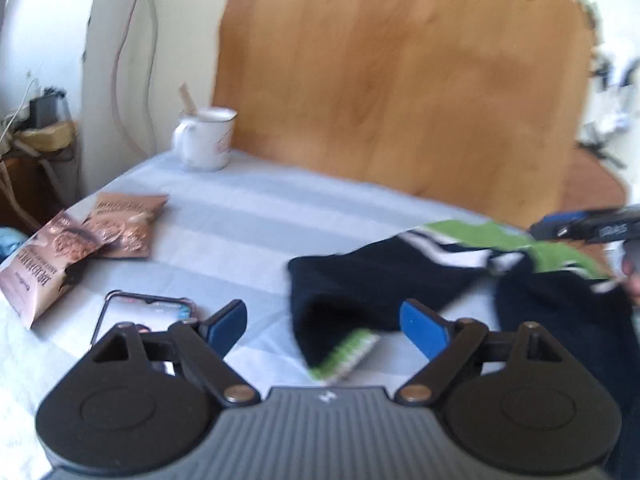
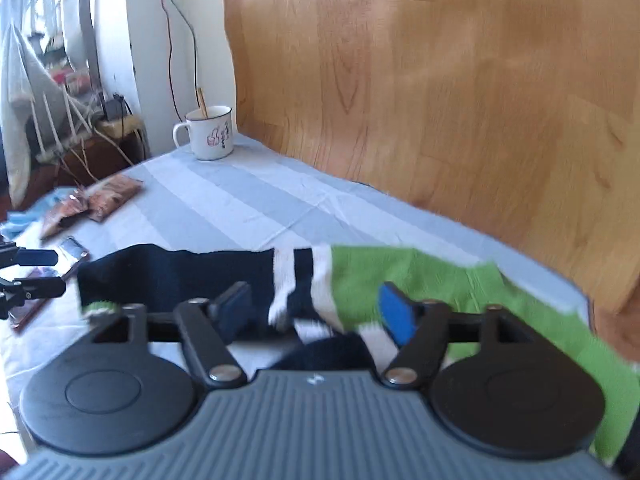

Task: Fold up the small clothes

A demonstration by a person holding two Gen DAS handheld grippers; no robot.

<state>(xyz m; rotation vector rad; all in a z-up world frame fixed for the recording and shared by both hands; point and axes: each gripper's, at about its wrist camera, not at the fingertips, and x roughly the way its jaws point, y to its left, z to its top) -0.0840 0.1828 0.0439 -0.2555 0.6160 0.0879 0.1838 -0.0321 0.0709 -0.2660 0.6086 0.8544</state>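
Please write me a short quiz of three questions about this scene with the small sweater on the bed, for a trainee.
1. True or false: the left claw is shut on the sweater.
2. Which object stands at the far corner of the striped sheet? A) a bottle B) a white mug C) a lamp
3. Fill the gap: the sweater's body is green and its sleeve is dark ____.

Key: 1. False, both claws are open, and the right claw hangs over the sweater. 2. B. 3. Navy.
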